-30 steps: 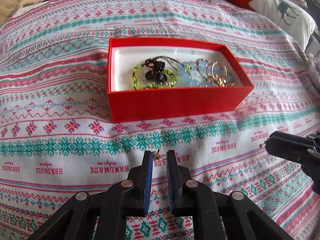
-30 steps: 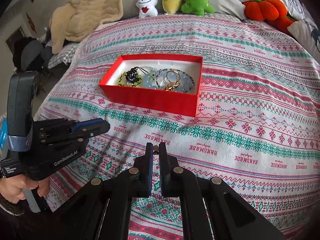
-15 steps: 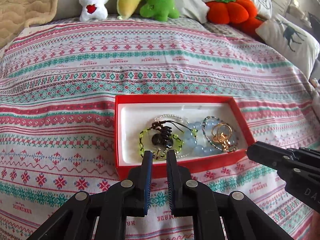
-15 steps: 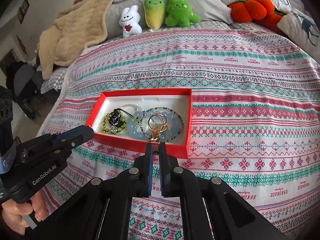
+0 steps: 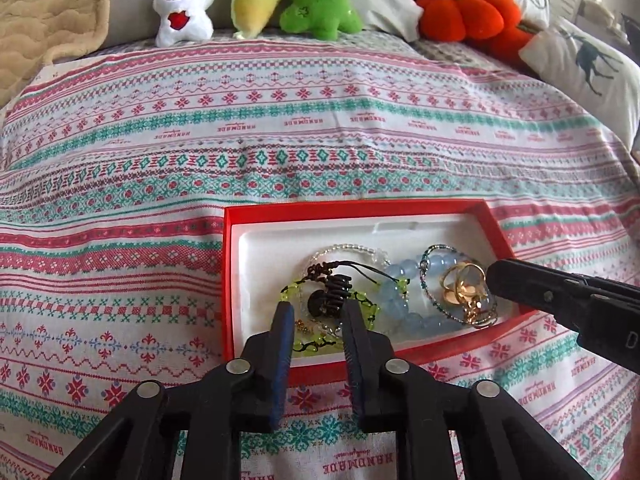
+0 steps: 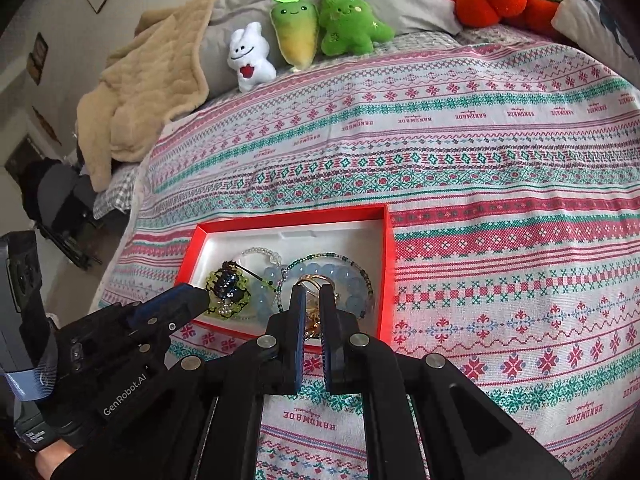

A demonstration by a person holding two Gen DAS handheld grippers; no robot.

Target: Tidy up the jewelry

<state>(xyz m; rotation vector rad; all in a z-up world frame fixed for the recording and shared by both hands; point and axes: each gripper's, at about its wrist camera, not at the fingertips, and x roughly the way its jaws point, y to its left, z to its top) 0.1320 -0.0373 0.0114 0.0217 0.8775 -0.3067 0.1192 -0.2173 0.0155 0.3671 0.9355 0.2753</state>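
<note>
A red box with a white liner lies on the patterned bedspread; it also shows in the right wrist view. Inside are a green bead bracelet with a black knot, pale blue beads and gold rings. My left gripper is open over the box's near left part, a tiny gold earring lying in the box between its fingers. My right gripper is slightly open over the gold rings, with nothing visibly held.
Plush toys and an orange pumpkin cushion line the bed's far edge. A beige blanket lies at the far left. A pillow with a deer print is at the right. The bed's left edge drops to the floor.
Both grippers moved forward from the bedspread to over the box. The left gripper opened and let go of the small earring. The right gripper's jaws parted a little.
</note>
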